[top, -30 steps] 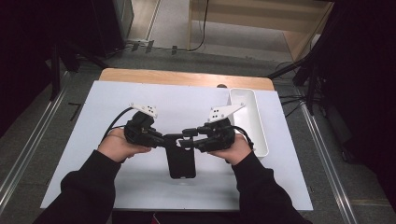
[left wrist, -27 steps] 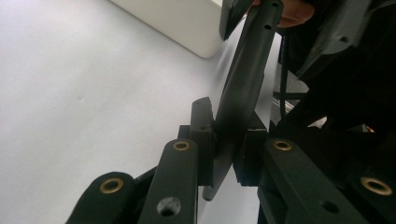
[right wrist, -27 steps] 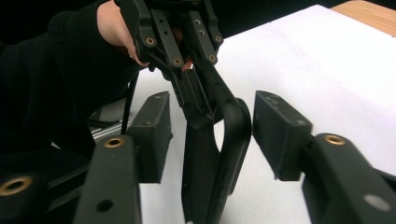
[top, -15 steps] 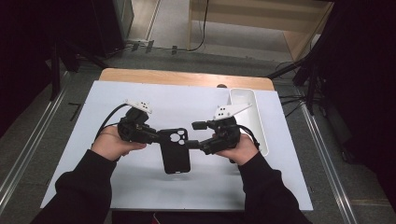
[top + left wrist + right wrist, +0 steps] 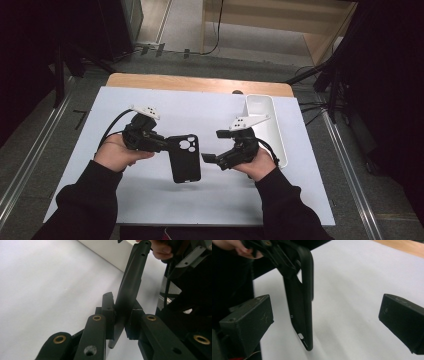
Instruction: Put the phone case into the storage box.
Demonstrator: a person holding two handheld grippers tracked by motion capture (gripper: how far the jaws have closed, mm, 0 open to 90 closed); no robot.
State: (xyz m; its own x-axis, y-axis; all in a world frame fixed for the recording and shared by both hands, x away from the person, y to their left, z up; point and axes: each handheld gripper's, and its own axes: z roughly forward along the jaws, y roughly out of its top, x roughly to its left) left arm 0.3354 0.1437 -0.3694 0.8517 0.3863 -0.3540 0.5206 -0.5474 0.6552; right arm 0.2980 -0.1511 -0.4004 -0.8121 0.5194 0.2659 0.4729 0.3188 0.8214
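Clamped hard on one edge of the black phone case [image 5: 127, 292], near its camera-cutout end, with the left gripper [image 5: 162, 142] pinching the thin wall between both pads; seen edge-on in the left gripper view, tilted away toward the far hand. Held clear of the white table [image 5: 150, 200], to judge by the soft shadow under it in the high view, though the gap itself is hard to make out there. Spread wide and empty on the other side: right gripper [image 5: 210, 159] with its two blocks well apart, case [image 5: 299, 302] hanging between and beyond them in the right gripper view, touching neither. Changed within the last second: both grippers together on the case low over the table then, right one now let go and drawn back to the right, case lifted and carried left in a one-sided hold. Reads as a hand-over just finished, or a re-grip pending; weight now wholly on the left pinch, so some risk of the case swinging or slipping. White tray [image 5: 265, 125] at the table's right edge, empty as far as can be told, a likely place to set it down.
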